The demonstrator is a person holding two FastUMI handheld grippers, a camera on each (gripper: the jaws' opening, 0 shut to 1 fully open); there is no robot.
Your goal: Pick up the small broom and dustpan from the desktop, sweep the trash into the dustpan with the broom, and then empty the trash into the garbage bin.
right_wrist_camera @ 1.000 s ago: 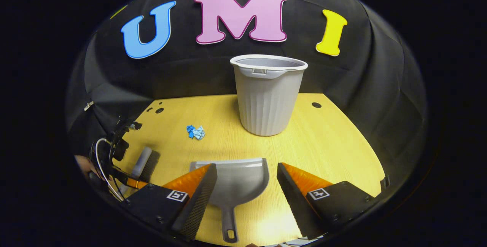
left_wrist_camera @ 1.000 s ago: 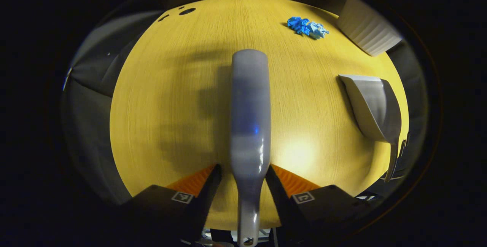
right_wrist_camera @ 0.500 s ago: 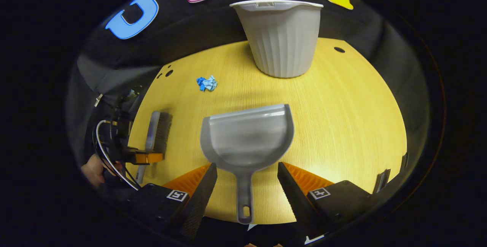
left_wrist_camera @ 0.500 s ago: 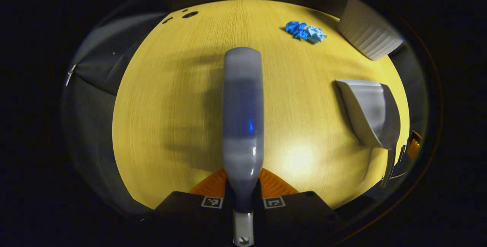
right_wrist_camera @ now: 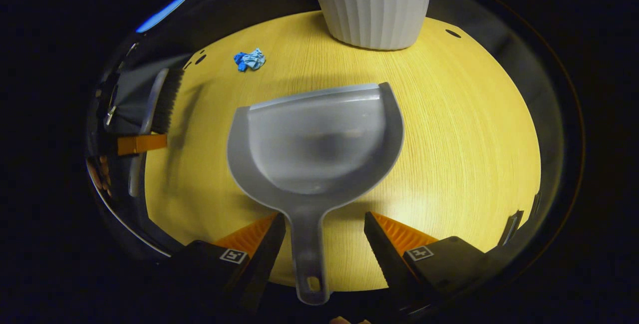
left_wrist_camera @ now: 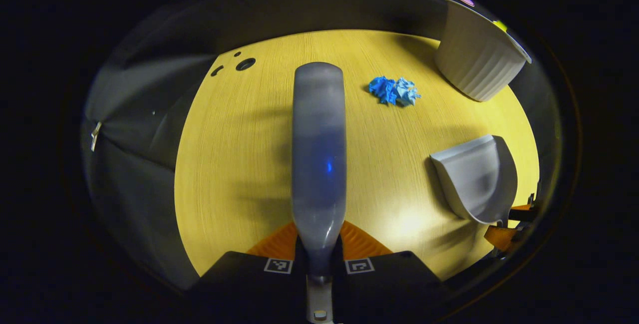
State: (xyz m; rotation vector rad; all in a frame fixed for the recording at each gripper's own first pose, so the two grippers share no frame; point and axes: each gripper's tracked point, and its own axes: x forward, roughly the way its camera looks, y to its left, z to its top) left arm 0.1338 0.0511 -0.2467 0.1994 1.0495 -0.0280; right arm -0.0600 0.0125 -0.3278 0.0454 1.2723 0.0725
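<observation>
Left gripper view has our left gripper (left_wrist_camera: 319,259) clamped on the broom (left_wrist_camera: 318,154), both fingers pressing its neck, so that pickup looks done. The dustpan (left_wrist_camera: 477,181) lies on the desk (left_wrist_camera: 239,164), on the near side of the bin (left_wrist_camera: 477,62), and the blue trash (left_wrist_camera: 394,90) sits just left of the bin. We judge that grasping the dustpan, sweeping and emptying are all left.

Right gripper view adds what the other lacks: our right gripper (right_wrist_camera: 324,236) spread wide, its fingers either side of the dustpan (right_wrist_camera: 314,139) handle and not touching it. It also shows the broom's bristles (right_wrist_camera: 167,99), far left of the bin (right_wrist_camera: 372,7), with the trash (right_wrist_camera: 249,59) between them.
</observation>
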